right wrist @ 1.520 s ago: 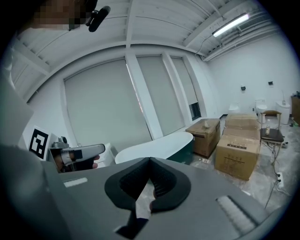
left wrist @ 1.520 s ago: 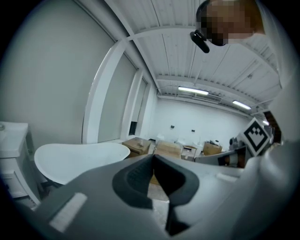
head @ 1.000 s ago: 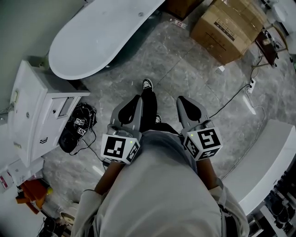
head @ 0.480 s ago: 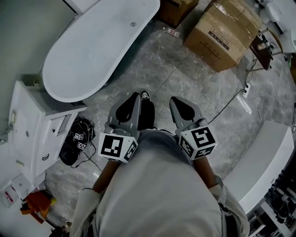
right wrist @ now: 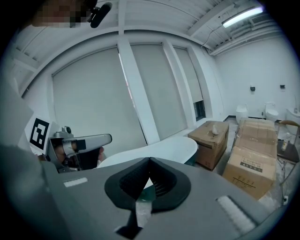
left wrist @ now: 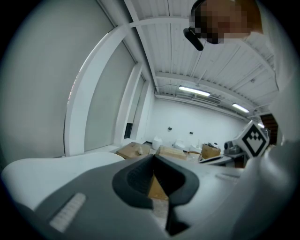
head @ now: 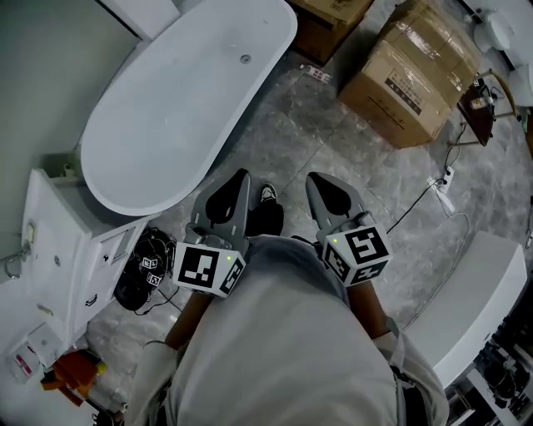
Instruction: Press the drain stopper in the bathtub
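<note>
The white oval bathtub (head: pixel 179 108) lies at the upper left of the head view, on the grey stone floor. A small round drain stopper (head: pixel 245 59) sits in its floor near the far end. My left gripper (head: pixel 241 176) and right gripper (head: pixel 316 180) are held side by side at waist height, short of the tub's near rim. Both are shut with nothing between the jaws. In the left gripper view the left gripper (left wrist: pixel 153 158) points over the tub rim (left wrist: pixel 56 161). In the right gripper view the right gripper (right wrist: pixel 149 161) points at the bathtub (right wrist: pixel 159 147).
Large cardboard boxes (head: pixel 416 75) stand right of the tub, another box (head: pixel 329 21) beyond it. A white cabinet (head: pixel 58 241) stands at the left, with a black bag (head: pixel 146 270) beside it. Cables (head: pixel 425 187) cross the floor. A white fixture (head: pixel 479 287) lies at the right.
The view has shifted toward the bathtub, so more of the tub and its drain stopper show. Both grippers stay shut and level in front of the body.
</note>
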Available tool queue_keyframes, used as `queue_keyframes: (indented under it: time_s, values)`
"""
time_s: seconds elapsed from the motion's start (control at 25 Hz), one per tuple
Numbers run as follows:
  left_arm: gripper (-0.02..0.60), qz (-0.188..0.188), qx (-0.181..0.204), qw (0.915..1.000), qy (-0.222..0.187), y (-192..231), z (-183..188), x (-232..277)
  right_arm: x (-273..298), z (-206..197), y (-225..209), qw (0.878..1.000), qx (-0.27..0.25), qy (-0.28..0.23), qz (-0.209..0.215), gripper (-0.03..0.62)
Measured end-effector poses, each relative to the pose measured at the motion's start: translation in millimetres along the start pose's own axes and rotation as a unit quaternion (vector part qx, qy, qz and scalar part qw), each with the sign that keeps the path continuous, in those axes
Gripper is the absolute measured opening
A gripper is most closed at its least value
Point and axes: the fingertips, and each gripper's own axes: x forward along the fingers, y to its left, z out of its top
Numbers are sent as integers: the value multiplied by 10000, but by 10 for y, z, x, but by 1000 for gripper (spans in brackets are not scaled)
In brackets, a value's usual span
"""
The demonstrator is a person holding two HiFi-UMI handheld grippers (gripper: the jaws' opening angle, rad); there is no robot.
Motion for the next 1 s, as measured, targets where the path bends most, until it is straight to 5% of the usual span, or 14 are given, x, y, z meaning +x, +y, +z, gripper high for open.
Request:
queue_keyframes:
  time_s: [0.36,1.0]
  values:
    - [0,72,-253,9996,-101,650,153,377,712,357,5,9996,-251,74,125,0]
    - [0,263,-355,9990,-86,1038,297,978,1276,659,-462,9997,-165,143,135,0]
